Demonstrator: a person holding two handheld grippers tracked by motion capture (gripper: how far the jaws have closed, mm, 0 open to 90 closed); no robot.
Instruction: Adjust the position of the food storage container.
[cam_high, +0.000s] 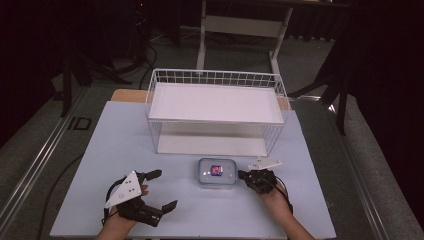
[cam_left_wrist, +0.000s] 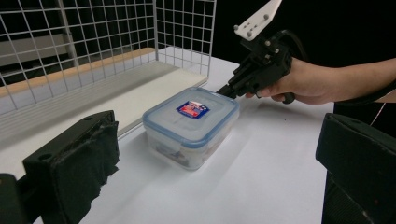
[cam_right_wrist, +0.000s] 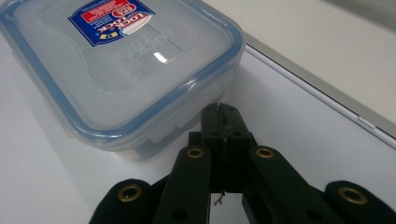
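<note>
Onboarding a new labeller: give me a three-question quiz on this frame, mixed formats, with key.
1. True or false: the left gripper has its jaws shut.
2. Which side of the clear food container is the right gripper at, in the high view? A) left B) right C) far side
3. Fill in: behind the container stands a white wire ____.

Key
1. False: its jaws stand wide open, away from the container.
2. B: closed jaws, tips at the right wall, just under the blue-rimmed lid.
3. basket

High view looks down from 6 o'clock; both gripper views sit low, close, sharing the box (cam_left_wrist: 190, 127).
</note>
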